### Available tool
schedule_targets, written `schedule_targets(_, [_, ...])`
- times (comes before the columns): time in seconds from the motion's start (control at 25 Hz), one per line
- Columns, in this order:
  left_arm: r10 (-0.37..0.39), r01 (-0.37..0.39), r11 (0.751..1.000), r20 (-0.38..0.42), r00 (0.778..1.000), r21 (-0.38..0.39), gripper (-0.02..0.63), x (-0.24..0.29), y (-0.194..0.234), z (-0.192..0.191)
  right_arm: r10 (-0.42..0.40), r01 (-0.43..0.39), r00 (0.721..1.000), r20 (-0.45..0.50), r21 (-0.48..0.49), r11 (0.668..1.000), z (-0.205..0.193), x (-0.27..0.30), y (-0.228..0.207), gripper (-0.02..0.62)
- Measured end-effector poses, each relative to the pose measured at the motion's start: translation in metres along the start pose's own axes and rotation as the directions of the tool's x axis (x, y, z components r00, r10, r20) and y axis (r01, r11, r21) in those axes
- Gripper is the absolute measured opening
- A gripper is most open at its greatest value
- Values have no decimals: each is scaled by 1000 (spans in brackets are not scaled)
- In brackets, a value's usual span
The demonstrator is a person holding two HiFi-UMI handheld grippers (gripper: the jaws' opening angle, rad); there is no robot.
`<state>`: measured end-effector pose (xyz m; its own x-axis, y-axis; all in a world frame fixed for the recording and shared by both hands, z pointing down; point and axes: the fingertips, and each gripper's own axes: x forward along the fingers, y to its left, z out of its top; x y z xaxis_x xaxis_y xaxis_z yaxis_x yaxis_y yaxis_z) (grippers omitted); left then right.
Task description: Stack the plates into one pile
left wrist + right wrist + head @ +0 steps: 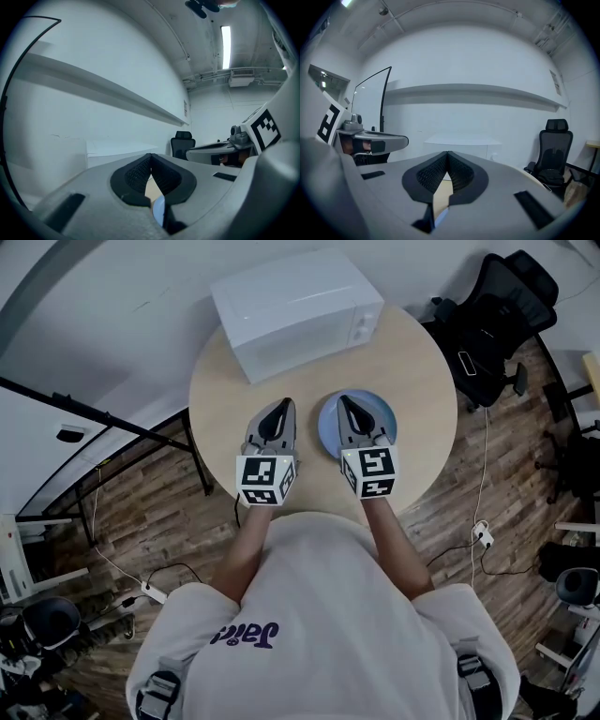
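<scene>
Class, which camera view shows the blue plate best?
The head view: the blue plate lies on the round table, partly hidden by the right gripper. The left gripper view shows only a bluish sliver of it, the right gripper view a paler one.

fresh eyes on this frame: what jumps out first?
Two grippers sit side by side over a round wooden table, both shut and empty: the left gripper over bare wood, the right gripper above a blue plate. Behind them a white microwave stands at the table's far edge. Only one blue disc shows, so a plate count is not possible.
</scene>
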<state>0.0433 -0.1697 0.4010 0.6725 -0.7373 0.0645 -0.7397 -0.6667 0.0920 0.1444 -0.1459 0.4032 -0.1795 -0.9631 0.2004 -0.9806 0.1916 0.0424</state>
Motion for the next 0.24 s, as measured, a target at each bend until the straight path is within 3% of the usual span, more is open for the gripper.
schedule_targets(0.24, [4, -4, 1000, -41, 999, -4, 15, -8, 4, -18, 18, -18, 999, -27, -1, 1000, -10, 5, 14, 15])
